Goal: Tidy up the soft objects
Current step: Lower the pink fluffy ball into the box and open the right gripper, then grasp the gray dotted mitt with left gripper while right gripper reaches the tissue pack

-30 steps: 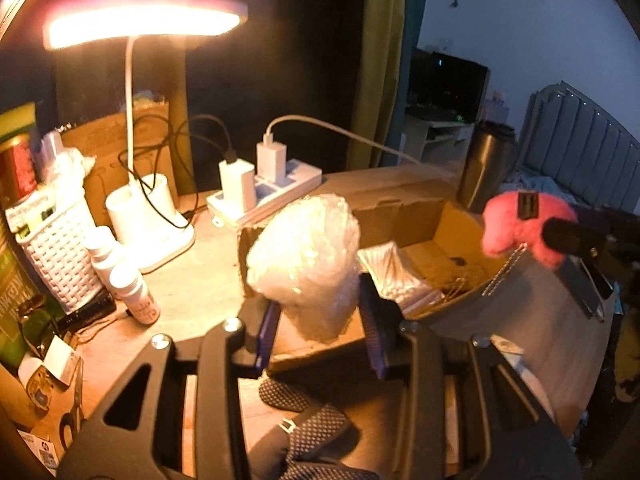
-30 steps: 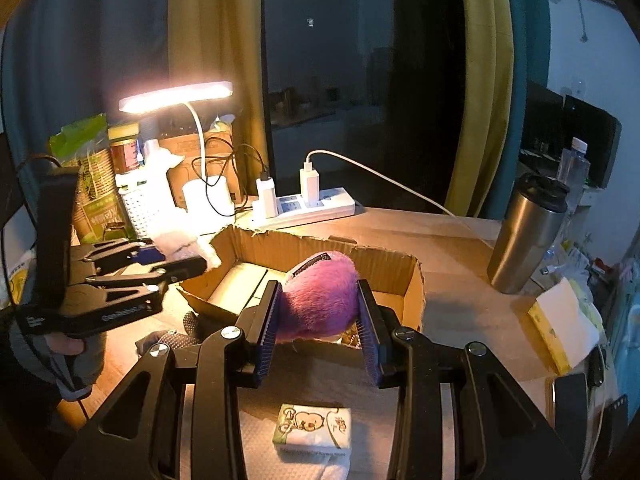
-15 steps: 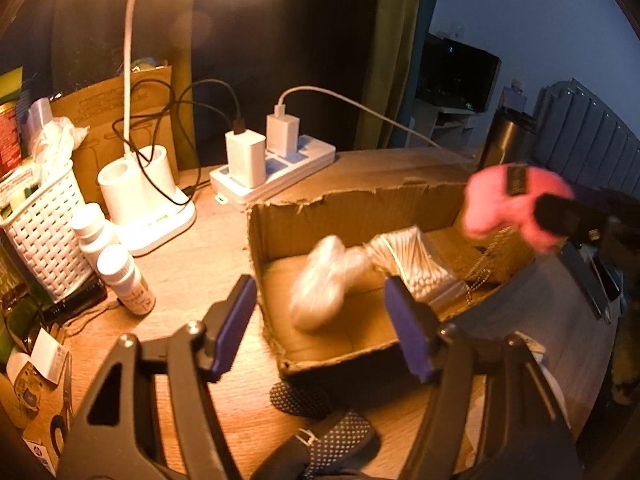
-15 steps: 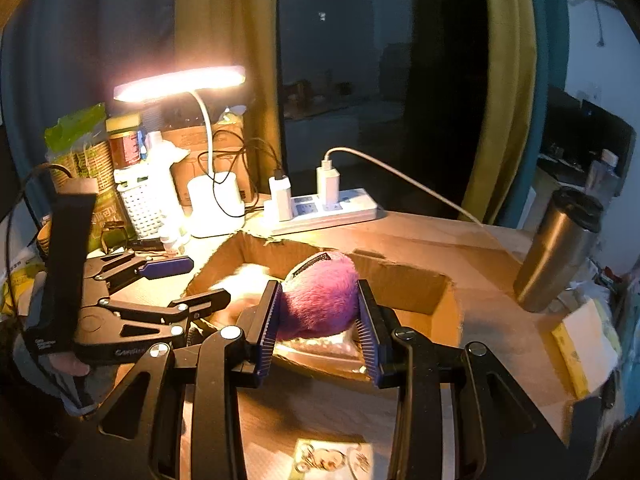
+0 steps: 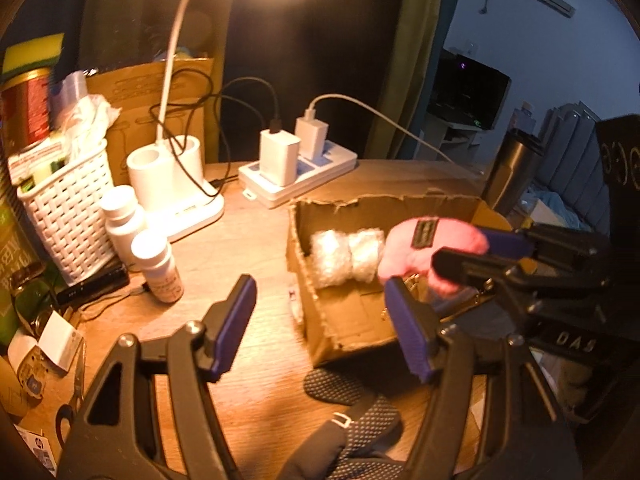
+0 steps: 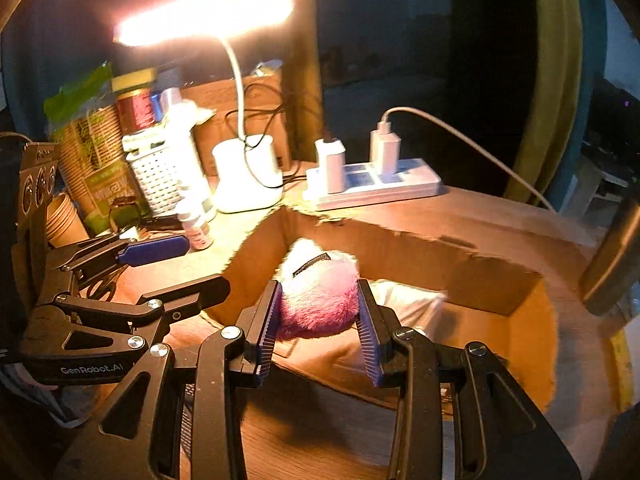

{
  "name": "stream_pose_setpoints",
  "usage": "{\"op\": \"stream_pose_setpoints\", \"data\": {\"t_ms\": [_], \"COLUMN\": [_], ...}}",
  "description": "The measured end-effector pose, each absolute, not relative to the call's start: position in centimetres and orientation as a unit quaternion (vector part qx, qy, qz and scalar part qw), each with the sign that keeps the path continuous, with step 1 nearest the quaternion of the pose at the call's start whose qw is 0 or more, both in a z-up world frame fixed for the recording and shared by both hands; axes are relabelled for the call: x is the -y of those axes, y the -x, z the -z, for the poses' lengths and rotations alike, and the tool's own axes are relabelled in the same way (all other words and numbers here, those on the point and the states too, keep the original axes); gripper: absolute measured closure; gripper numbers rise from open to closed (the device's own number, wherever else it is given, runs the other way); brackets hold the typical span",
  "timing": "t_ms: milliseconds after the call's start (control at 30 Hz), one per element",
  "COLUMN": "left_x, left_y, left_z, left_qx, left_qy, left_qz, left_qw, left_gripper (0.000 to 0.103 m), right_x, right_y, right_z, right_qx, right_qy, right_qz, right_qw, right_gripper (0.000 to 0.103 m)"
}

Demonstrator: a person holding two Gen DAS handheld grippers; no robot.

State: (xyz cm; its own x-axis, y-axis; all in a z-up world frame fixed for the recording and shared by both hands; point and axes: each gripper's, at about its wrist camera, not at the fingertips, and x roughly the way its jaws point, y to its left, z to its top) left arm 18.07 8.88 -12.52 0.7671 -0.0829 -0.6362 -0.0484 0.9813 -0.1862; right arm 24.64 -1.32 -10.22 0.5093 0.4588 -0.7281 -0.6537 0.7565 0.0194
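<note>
Right gripper (image 6: 318, 316) is pinching a pink plush toy (image 6: 320, 296) between its blue pads and is holding it over the open cardboard box (image 6: 420, 256). Left gripper (image 5: 320, 320) is standing spread wide with nothing between its fingers, just beside the box's left wall.

A bubble wrap bundle (image 5: 346, 252) is lying inside the box, against its back left corner. Half a second ago it was still falling between the left fingers, and a second ago those fingers were squeezing it. The plush toy has also come lower and closer to the box since then.

The box is sitting on a wooden desk (image 5: 240, 248). Behind the box a white power strip (image 5: 298, 170) is holding two chargers. To the box's left a white desk lamp (image 5: 176, 184) is shining, and two white pill bottles (image 5: 156, 266) and a white woven basket (image 5: 66, 208) are standing near it. A steel tumbler (image 5: 510, 172) is standing to the right of the box, behind it. A dark dotted cloth (image 5: 352, 412) is lying in front of the box. Far behind the box, a dark TV screen (image 5: 466, 92) and a yellow-green curtain (image 5: 416, 52) are showing in a dim blue room.

Only the left wrist view is showing the bubble wrap clearly and the dotted cloth. Only the right wrist view is showing the plush toy squeezed between both blue pads.
</note>
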Motion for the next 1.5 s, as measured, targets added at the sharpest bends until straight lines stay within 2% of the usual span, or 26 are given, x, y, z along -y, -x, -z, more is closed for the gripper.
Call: {"op": "stream_pose_setpoints", "data": {"t_ms": [400,433,533,567,1200,1500], "left_x": [-11.3,-11.3,-11.5,-11.6,-6.6,-4.1], "left_y": [-16.7,-16.5,-16.2,-16.0,-13.9,-12.6], "left_z": [12.6,12.6,12.5,12.5,10.7,11.9], "left_qx": [-0.340,-0.340,-0.339,-0.339,-0.324,-0.337], "left_qy": [0.114,0.114,0.113,0.113,0.085,0.074], "left_qz": [-0.024,-0.026,-0.032,-0.033,-0.004,0.005], "left_qw": [0.933,0.933,0.933,0.934,0.942,0.939], "left_gripper": [0.034,0.034,0.034,0.034,0.033,0.032], "right_x": [-1.9,-2.0,-1.9,-1.6,6.9,10.9], "right_y": [-24.4,-24.4,-24.7,-24.7,-20.6,-18.5], "right_z": [12.3,12.4,12.6,12.5,8.4,9.1], "right_qx": [-0.402,-0.406,-0.415,-0.414,-0.376,-0.380], "right_qy": [0.136,0.136,0.127,0.121,0.104,0.095], "right_qz": [-0.364,-0.366,-0.358,-0.355,-0.284,-0.256], "right_qw": [0.829,0.826,0.827,0.829,0.876,0.884], "right_gripper": [0.064,0.063,0.047,0.044,0.044,0.044]}}
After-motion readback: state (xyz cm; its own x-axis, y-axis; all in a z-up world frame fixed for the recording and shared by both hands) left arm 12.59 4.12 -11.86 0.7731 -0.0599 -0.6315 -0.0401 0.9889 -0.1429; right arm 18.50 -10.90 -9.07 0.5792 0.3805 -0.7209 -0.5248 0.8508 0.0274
